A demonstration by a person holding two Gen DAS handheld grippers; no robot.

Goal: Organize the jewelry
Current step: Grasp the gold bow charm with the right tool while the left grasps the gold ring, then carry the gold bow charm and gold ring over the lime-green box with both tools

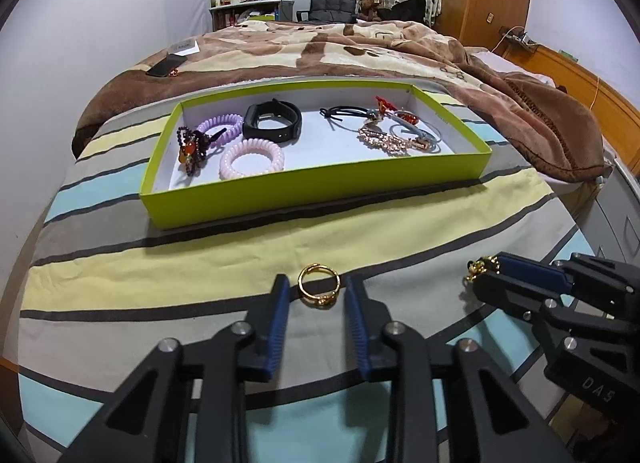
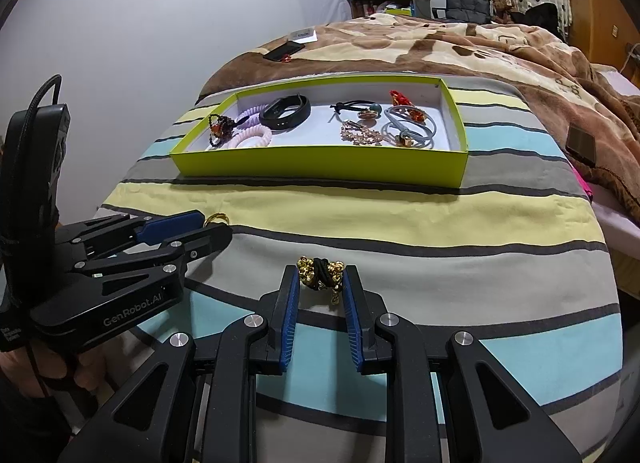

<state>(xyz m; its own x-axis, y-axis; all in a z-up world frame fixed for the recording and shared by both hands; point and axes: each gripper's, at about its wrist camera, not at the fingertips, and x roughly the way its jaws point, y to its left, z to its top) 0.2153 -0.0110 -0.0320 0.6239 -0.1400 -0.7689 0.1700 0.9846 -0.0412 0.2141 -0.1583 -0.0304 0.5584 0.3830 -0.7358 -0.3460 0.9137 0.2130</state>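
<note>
Left gripper point(image 1: 314, 295) sat low over the striped bedsheet point(image 1: 160, 263), jaws part open around a gold ring point(image 1: 319, 286); a gap showed on both sides of the ring, pads not pressing it, so not gripped. Ring lay flat on the sheet between the blue pads point(image 1: 280, 315). Risk: a thin ring on soft cloth could get pushed down into the fabric, tip up, or squirt out forward when the pads closed, especially if they met its rim off-centre.

Right gripper point(image 2: 320, 283) was closed on a black hair tie with gold beads point(image 2: 322, 273), both pads against the bundle. Only the outer tips held it, and a gold charm hung loose below. Risk: the springy bundle could slip out of the tips on the way over, or the hanging bit could catch the tray wall.

The two grippers were near each other side by side; a bump could knock the ring away.

Farther on, the green tray point(image 1: 312, 191) lay on the sheet, already holding a beaded bracelet point(image 1: 192, 145), two spiral hair ties point(image 1: 252, 159), a black band point(image 1: 272, 123) and a tangle of cords and chain point(image 1: 388, 131). Risk: dropping new pieces onto that tangle would knot them further; the open middle looked safer. The tray's raised front wall needed clearing.
</note>
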